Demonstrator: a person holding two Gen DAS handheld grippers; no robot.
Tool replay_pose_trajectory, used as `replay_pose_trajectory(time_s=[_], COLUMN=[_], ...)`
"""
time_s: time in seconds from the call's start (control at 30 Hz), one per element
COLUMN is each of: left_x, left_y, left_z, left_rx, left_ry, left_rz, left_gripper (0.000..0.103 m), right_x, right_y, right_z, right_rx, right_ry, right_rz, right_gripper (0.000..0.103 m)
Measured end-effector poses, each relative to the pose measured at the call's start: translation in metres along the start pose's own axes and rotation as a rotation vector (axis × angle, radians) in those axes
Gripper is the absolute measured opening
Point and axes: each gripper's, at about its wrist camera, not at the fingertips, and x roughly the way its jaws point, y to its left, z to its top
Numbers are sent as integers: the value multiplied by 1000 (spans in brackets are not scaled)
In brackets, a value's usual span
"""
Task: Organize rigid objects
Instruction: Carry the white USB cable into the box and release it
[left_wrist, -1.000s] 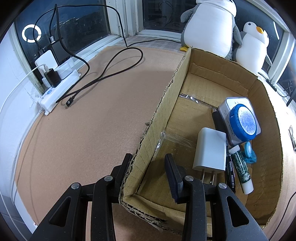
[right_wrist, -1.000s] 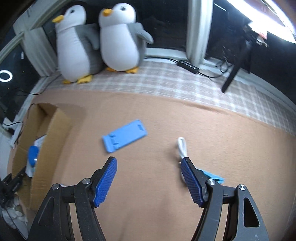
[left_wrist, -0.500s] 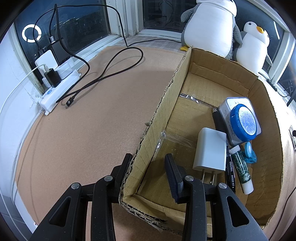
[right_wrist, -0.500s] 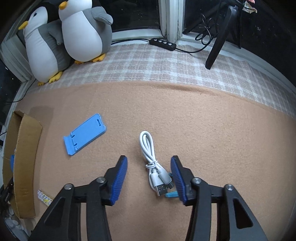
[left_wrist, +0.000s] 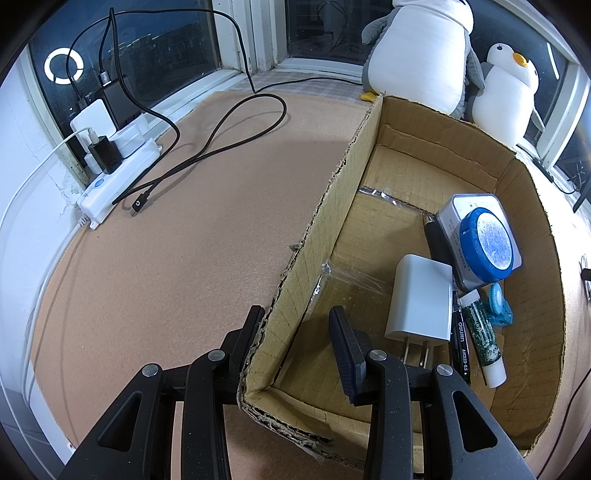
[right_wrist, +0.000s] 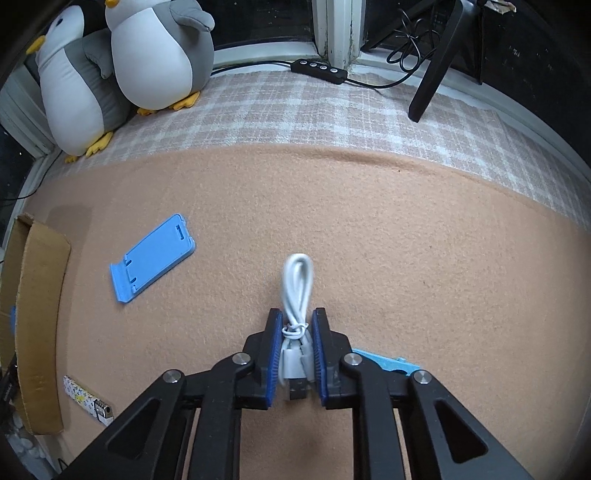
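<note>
One white cable (right_wrist: 295, 295), lower centre of the right view, now clamped by the right gripper (right_wrist: 297, 332), open a second ago; left gripper (left_wrist: 295, 325), jaws spread, still straddles the box (left_wrist: 321, 229) wall, so boxing comes next.

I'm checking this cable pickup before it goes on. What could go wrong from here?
1. The right tongs pinch the white cable only near its tie; the loose loop and the USB plug stick out and might snag or slip on lifting.
2. The left tongs straddle the cardboard box wall without gripping it, so a bump from the arriving cable could shift the box.
3. The box's right side is crowded, around the white charger.
</note>
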Motion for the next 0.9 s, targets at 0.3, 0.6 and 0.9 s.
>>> replay_pose_trajectory(time_s=[0.3, 0.6, 0.9], left_x=[0, 1, 2], left_y=[0, -1, 3], left_z=[0, 0, 2], left_rx=[-1, 1, -4], left_ry=[0, 0, -5], left_rz=[0, 0, -3], left_gripper=[39, 39, 39], right_x=[-11, -59, -93], right_y=[4, 62, 155], right_z=[-11, -15, -18], right_rx=[44, -25, -162], right_ry=[-28, -120, -190], right_rz=[18, 140, 276], right_gripper=[13, 13, 13])
